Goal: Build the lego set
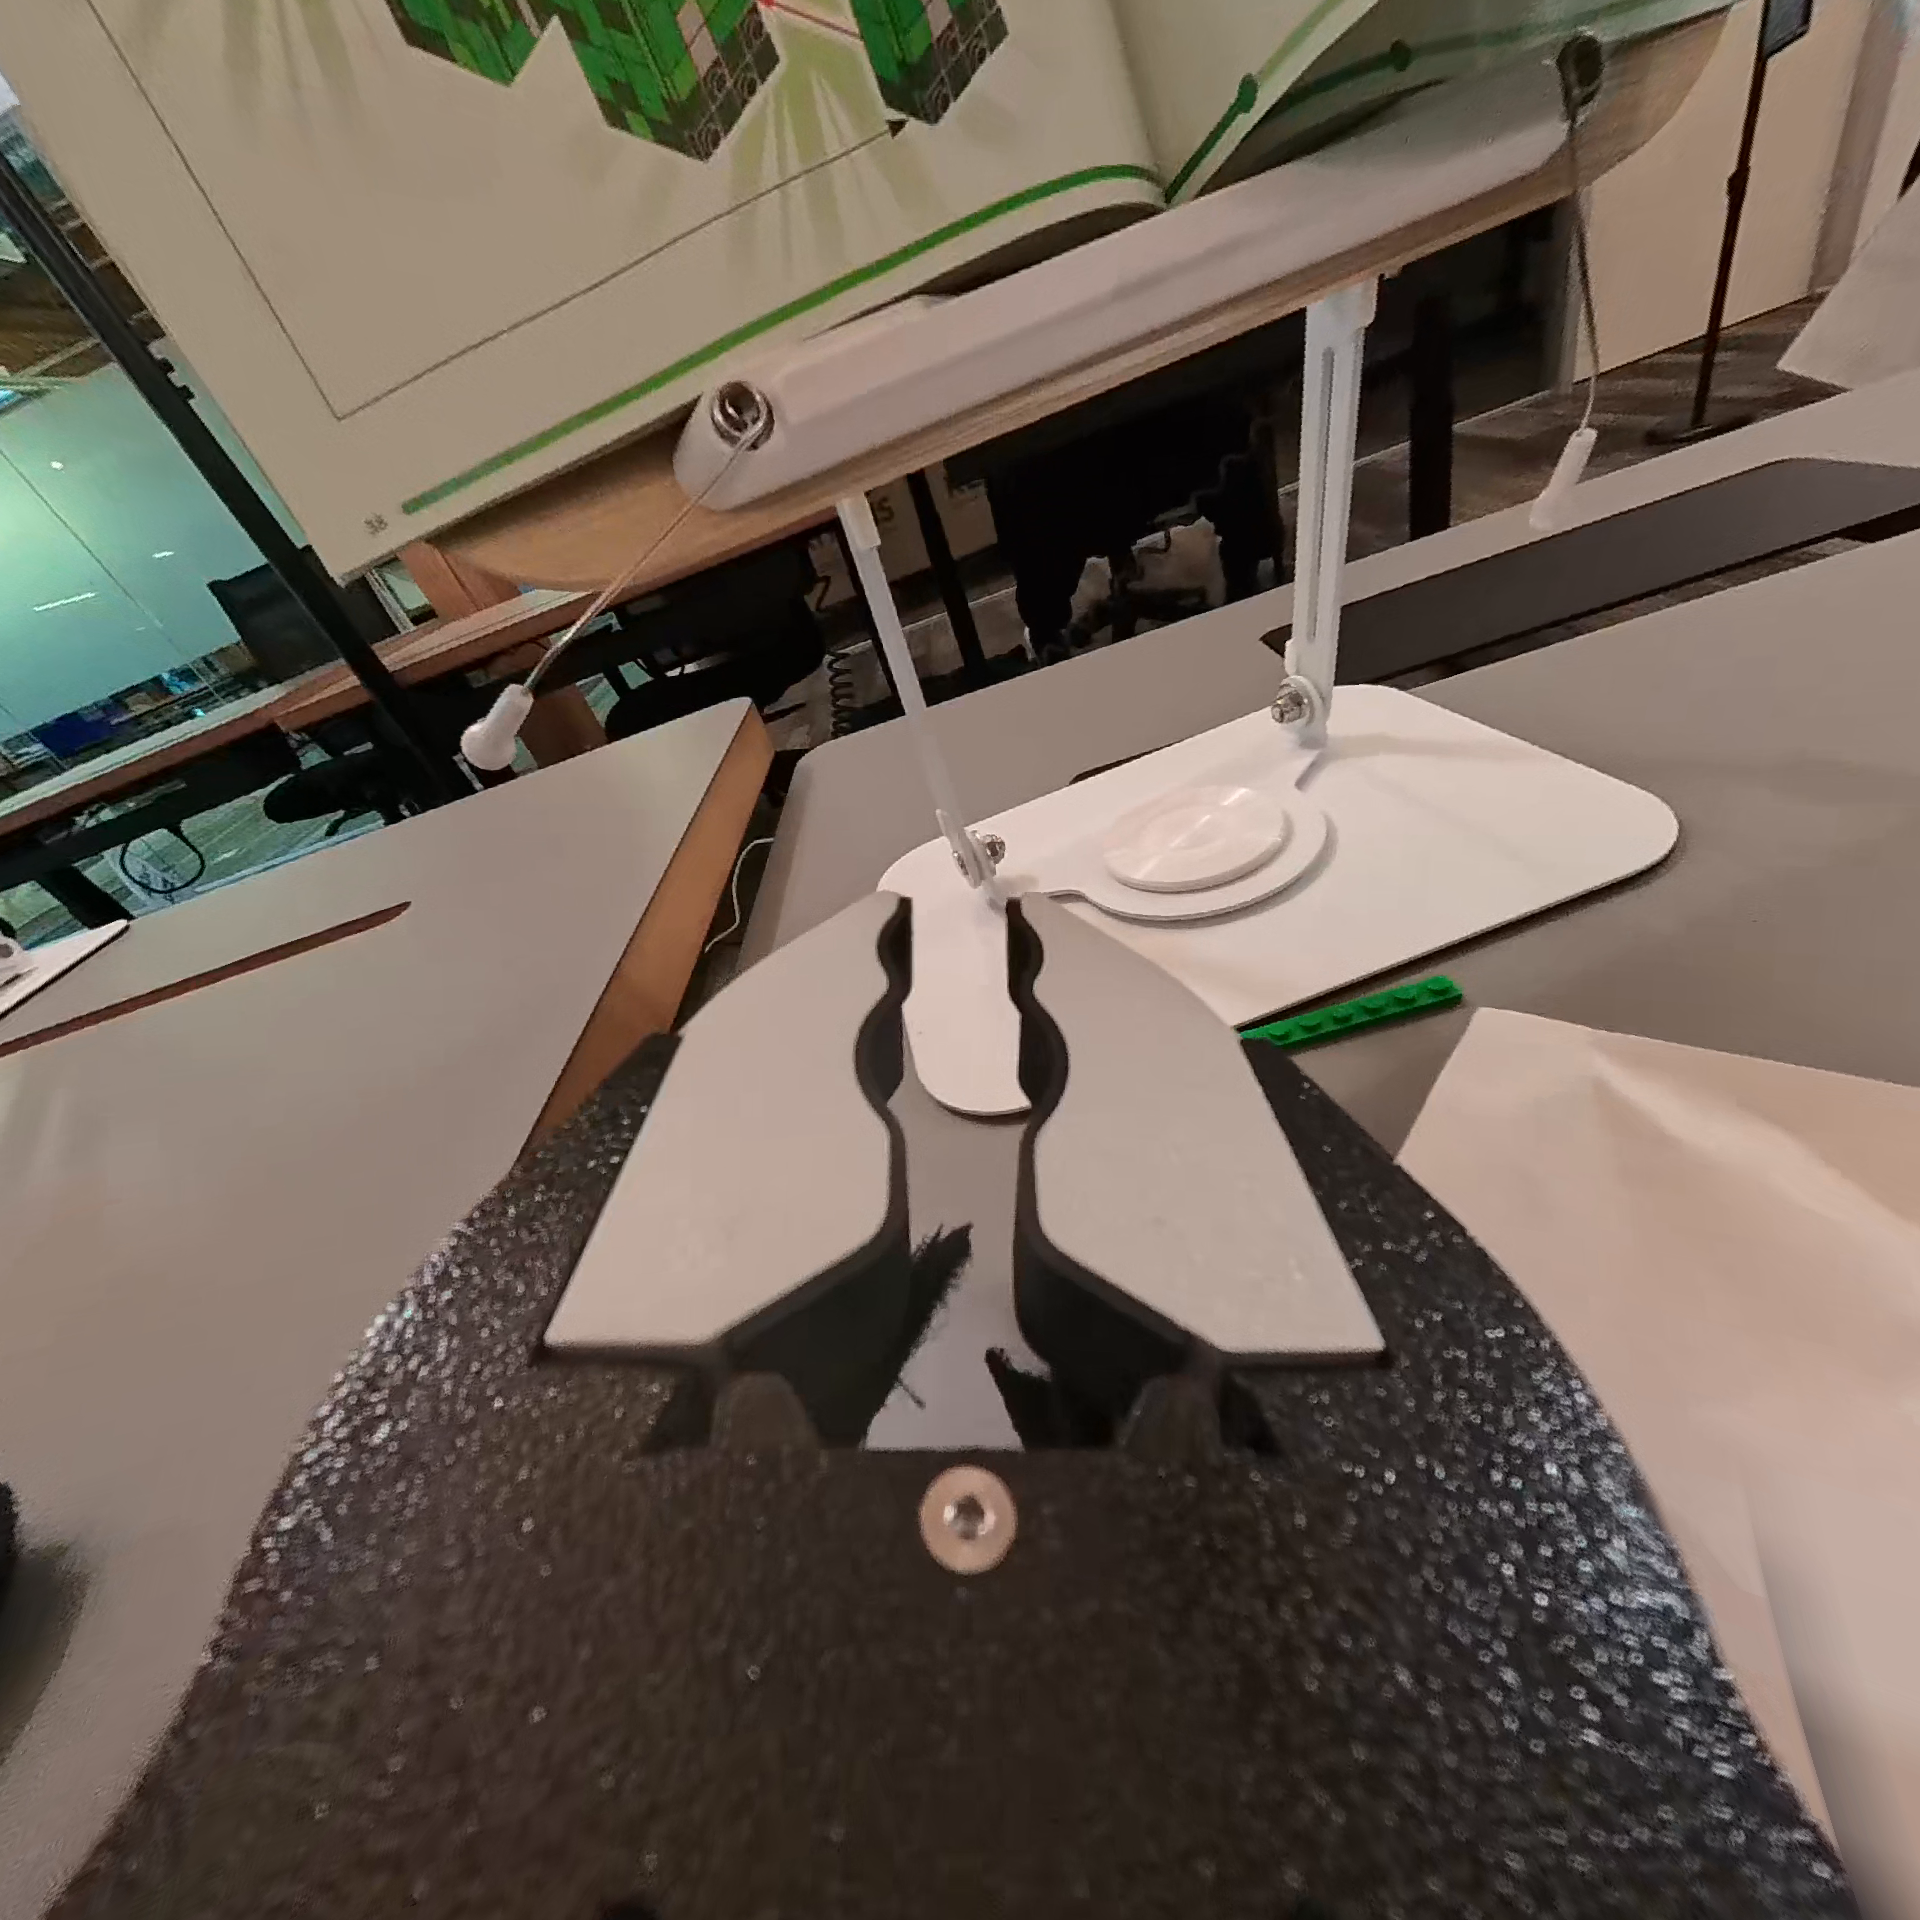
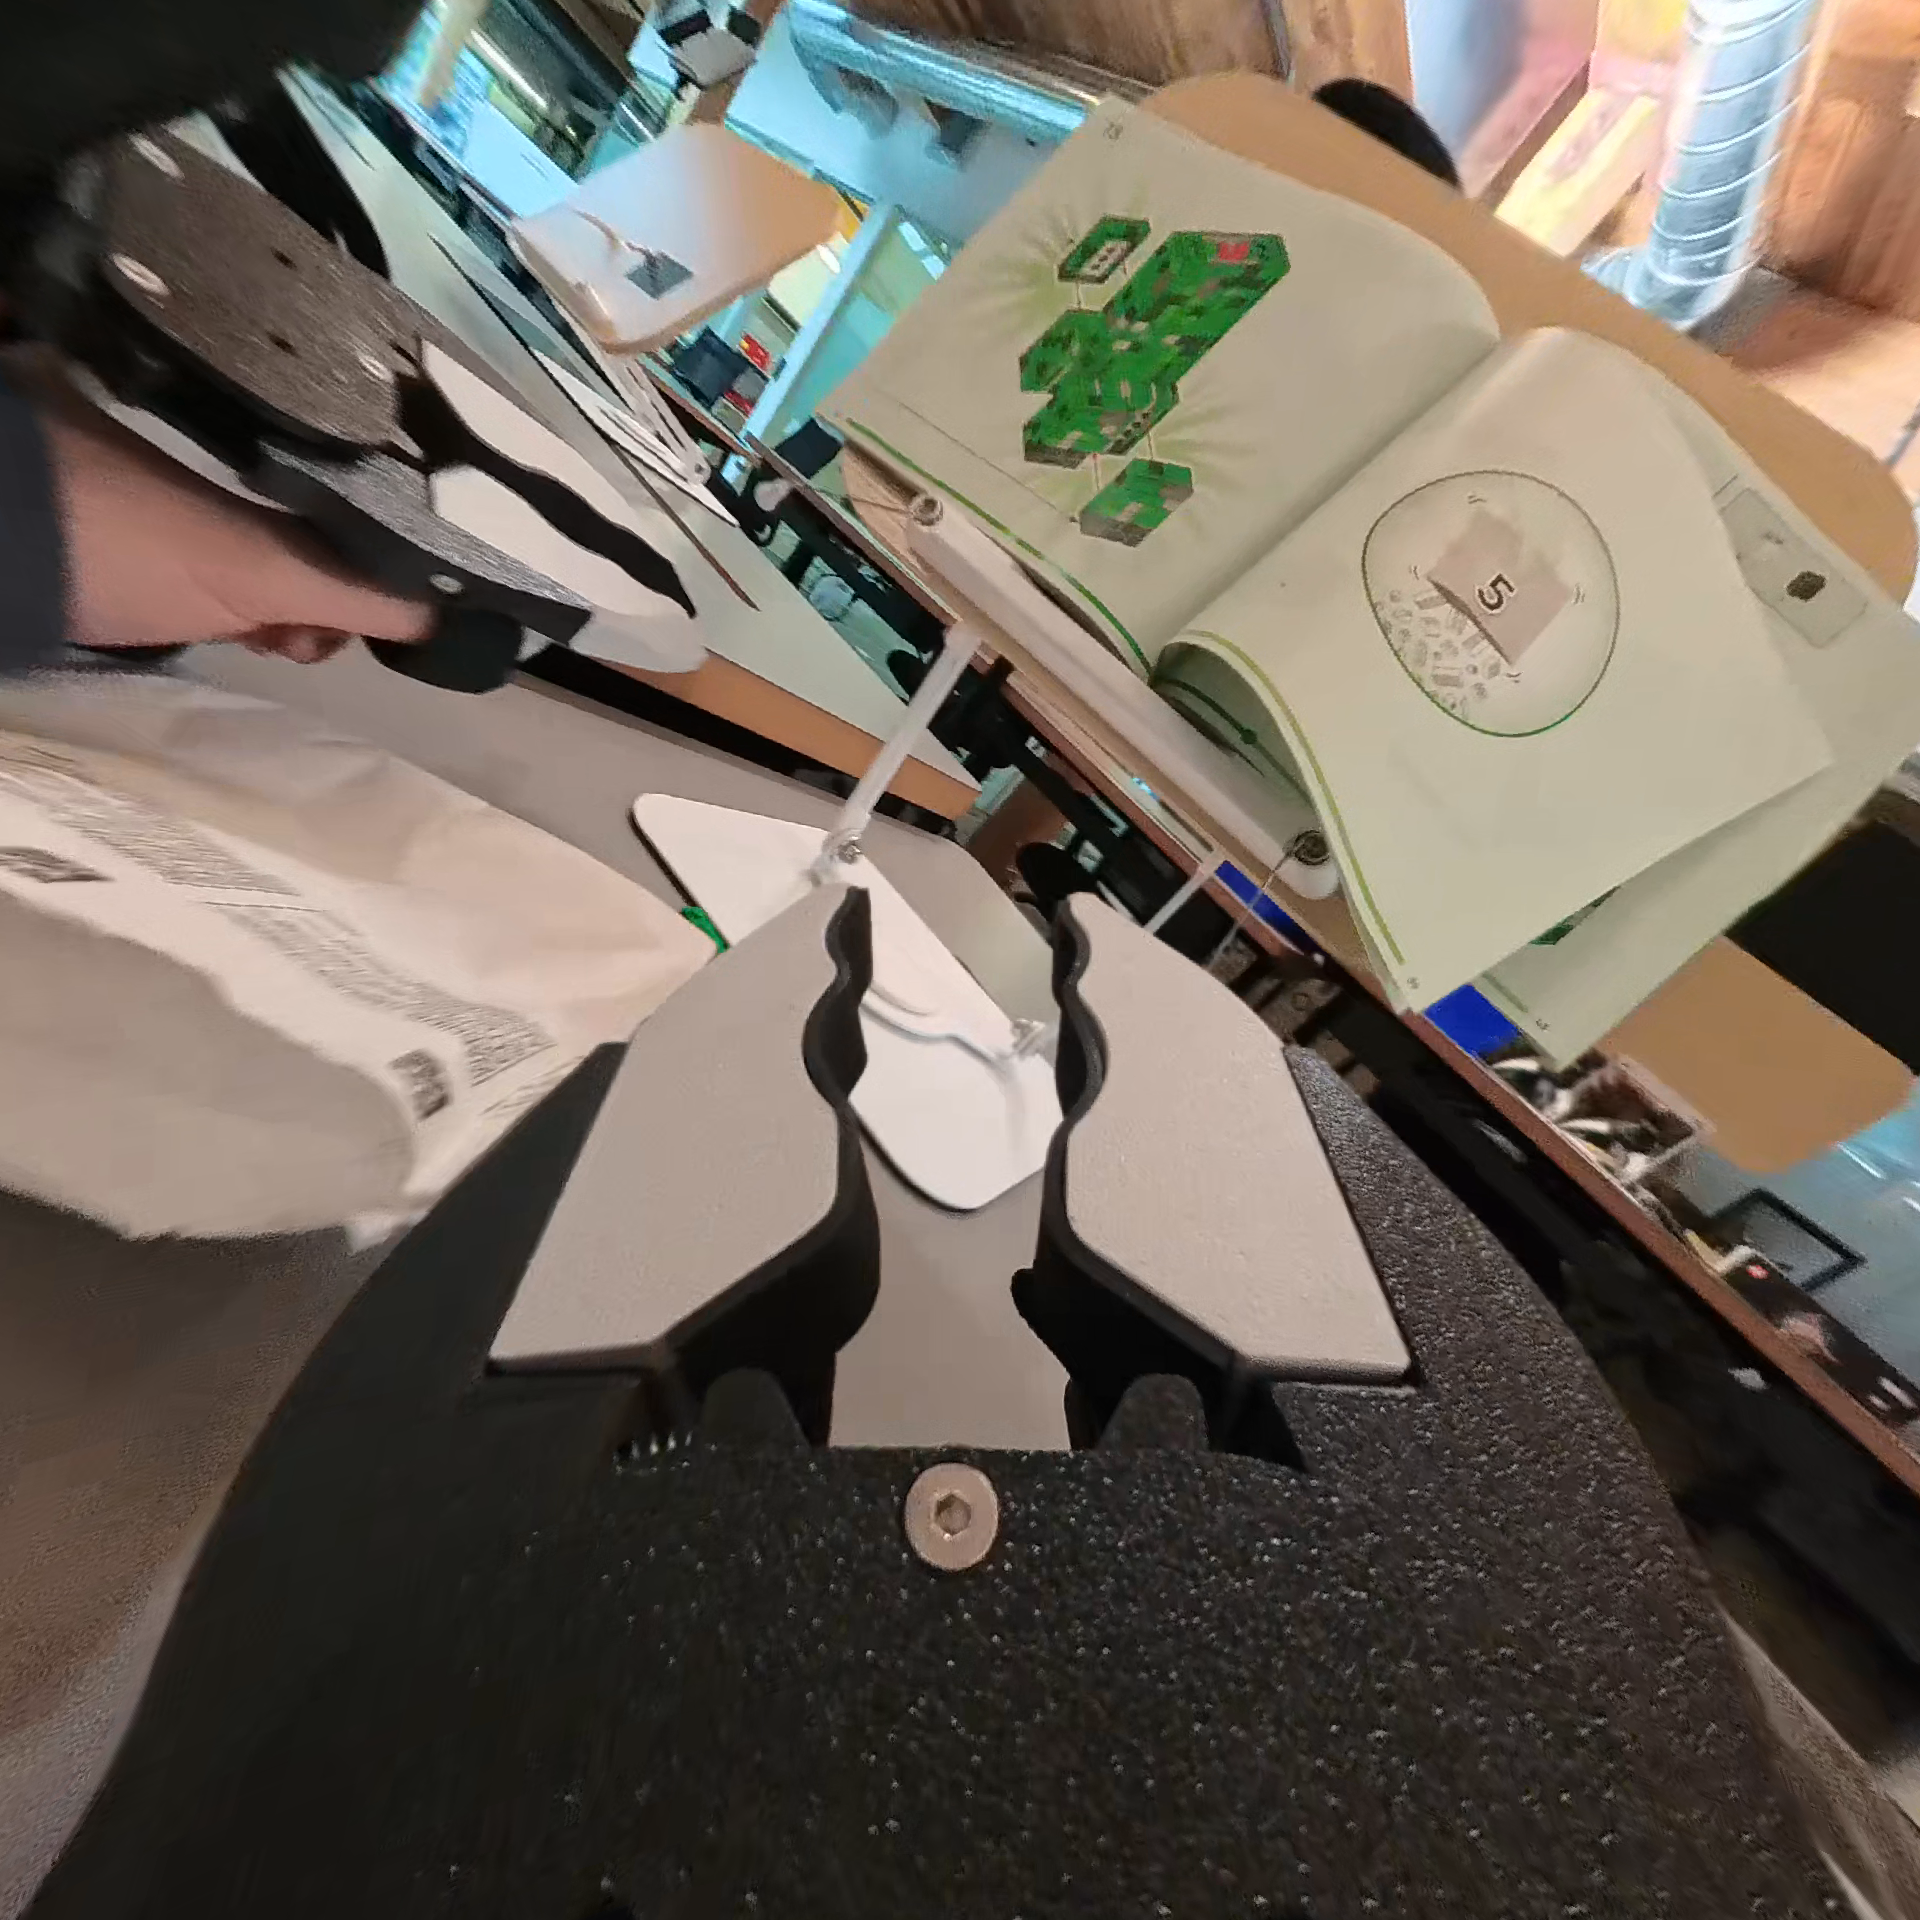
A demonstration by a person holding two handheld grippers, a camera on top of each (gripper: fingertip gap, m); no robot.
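Note:
My left gripper [image 1: 958, 909] is a little open with nothing between its fingers, held above the grey table. A flat green lego plate [image 1: 1351, 1008] lies on the table just right of its tips, at the edge of a white paper bag [image 1: 1662, 1299]. My right gripper [image 2: 961, 904] is open wider and empty, tilted over the table. The left gripper [image 2: 665, 623] also shows at the upper left of the right wrist view, held by a hand [image 2: 208, 592]. The bag [image 2: 260, 935] lies left of my right gripper, with a bit of green [image 2: 701, 920] at its far edge.
An open instruction booklet [image 2: 1247, 468] rests on a white book stand; the booklet [image 1: 623, 156] fills the top of the left wrist view. The stand's flat white base [image 1: 1403, 831] lies right ahead of both grippers, and its thin struts [image 1: 904, 665] rise from it. A second table [image 1: 260, 1039] adjoins on the left. Spacing between my two grippers at the tips: around 20 cm.

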